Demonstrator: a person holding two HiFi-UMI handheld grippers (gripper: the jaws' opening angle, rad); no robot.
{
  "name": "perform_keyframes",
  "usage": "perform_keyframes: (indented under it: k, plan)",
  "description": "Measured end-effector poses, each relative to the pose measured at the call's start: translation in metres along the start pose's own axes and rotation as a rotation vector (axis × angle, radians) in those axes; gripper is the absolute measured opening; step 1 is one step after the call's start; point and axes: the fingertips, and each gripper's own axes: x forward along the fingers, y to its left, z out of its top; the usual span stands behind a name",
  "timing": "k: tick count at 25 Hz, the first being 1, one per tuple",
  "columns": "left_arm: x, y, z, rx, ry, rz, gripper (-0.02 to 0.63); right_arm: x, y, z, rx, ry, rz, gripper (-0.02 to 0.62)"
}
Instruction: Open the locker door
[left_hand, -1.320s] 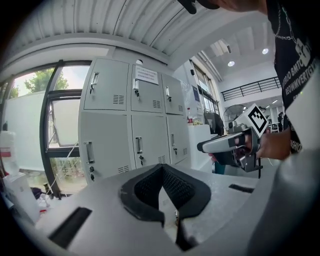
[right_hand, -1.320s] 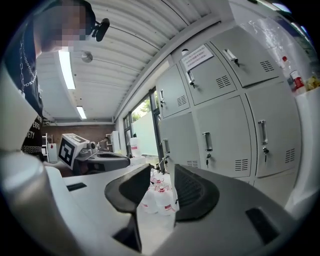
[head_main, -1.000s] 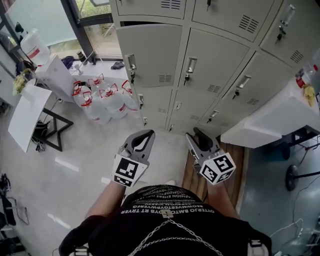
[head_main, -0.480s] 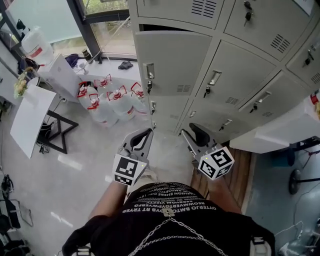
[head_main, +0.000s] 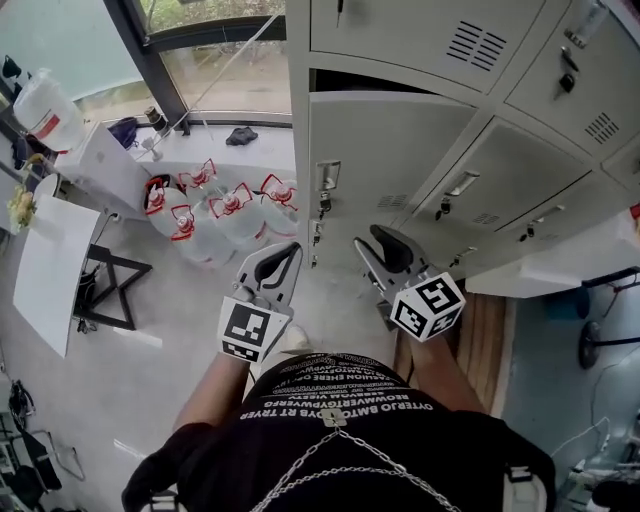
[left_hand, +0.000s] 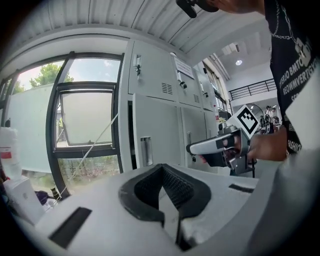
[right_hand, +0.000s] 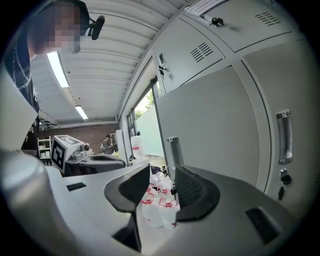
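Observation:
The grey locker door (head_main: 390, 145) stands slightly ajar, with a dark gap along its top and left edge. Its upright handle (head_main: 328, 178) sits at the door's left edge. My left gripper (head_main: 290, 250) is held level in front of me, short of the lockers, shut with nothing in it. My right gripper (head_main: 368, 240) is beside it, open and empty, pointing at the door. In the right gripper view the handle (right_hand: 173, 150) lines up in the gap of the right gripper (right_hand: 162, 172), still apart from it. In the left gripper view the left gripper (left_hand: 161, 170) faces the handle (left_hand: 146, 151).
Several water jugs with red caps (head_main: 230, 205) stand on the floor left of the lockers, below a window. A white table (head_main: 50, 250) is at the left. A wooden pallet (head_main: 480, 330) and a white bench (head_main: 560, 265) lie at the right. More locker doors (head_main: 520, 170) continue rightward.
I have moved closer to the lockers with both grippers carried forward. The ajar door has shifted from upper left to right in front of the grippers and looks larger.

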Motion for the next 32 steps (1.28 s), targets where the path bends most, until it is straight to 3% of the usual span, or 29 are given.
perform_keyframes:
  k: [15,23,32]
  plan:
    - [-0.003,0.099,-0.02,-0.029,0.016,-0.048,0.0,0.129,-0.007,0.016,0.004,0.035,-0.056,0.164]
    - [-0.003,0.107,-0.038,-0.07,0.025,-0.063,-0.002,0.151,-0.008,0.011,0.021,0.047,-0.083,0.172]
    - [0.009,0.079,-0.031,-0.066,0.006,-0.116,0.0,0.105,0.008,0.0,0.017,0.054,-0.135,0.11]
